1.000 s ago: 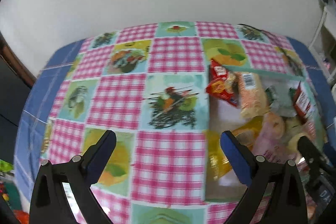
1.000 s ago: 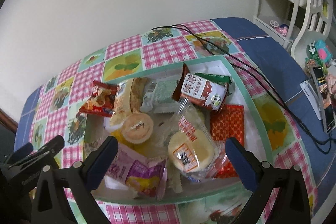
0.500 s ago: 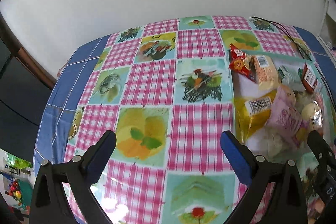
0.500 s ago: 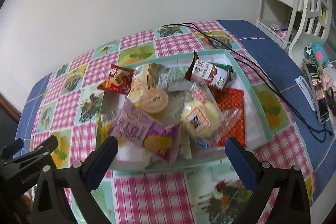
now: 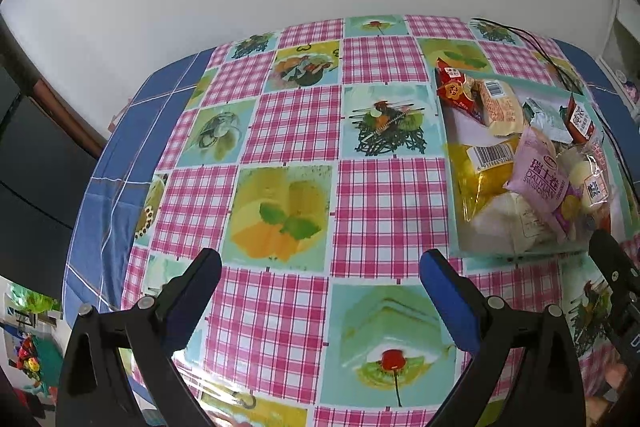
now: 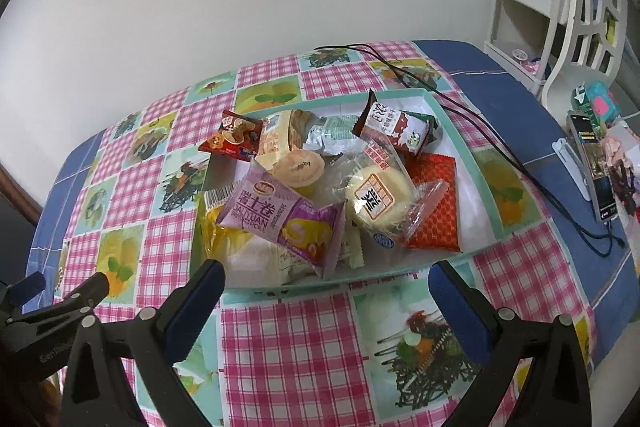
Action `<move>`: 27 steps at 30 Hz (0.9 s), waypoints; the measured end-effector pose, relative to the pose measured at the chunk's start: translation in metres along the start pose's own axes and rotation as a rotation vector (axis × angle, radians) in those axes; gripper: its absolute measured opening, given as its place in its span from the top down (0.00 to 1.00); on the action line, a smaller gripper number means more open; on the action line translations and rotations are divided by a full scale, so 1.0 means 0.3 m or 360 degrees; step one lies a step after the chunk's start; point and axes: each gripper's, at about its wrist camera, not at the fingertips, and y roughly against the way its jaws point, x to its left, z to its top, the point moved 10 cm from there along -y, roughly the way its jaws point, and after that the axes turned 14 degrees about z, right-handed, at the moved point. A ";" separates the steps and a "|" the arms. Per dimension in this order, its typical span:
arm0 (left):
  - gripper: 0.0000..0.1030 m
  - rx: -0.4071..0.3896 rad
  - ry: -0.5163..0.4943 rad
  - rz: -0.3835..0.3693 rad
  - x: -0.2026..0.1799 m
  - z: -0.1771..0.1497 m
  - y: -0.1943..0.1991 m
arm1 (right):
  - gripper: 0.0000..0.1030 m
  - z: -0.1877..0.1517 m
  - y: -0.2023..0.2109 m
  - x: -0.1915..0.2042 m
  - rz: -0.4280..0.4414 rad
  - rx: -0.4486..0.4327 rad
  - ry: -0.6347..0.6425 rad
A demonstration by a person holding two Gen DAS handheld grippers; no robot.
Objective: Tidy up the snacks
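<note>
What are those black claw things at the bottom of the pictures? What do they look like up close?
They are two handheld grippers. The left gripper and right gripper look alike: black plastic frames with triangular cut-outs and silver screws, each ending in two fingers faced with blue pads. In the right wrist view, the left gripper's side carries faint pale lettering. No sleeves or cables on them show.

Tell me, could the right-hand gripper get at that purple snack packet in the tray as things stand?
Probably yes. The right gripper hangs open just short of the tray, and the purple packet lies on top of the pile at the near edge, with nothing over it or between it and the jaws.
</note>
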 end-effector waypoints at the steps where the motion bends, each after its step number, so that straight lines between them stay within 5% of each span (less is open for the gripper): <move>1: 0.04 0.0003 0.0005 -0.0002 0.001 -0.001 0.001 | 0.00 0.000 0.000 -0.003 -0.0003 0.0002 0.0001; 27: 0.04 0.0028 0.0039 -0.0035 0.026 0.007 0.008 | 0.00 0.007 -0.005 0.006 -0.0023 -0.0002 0.0007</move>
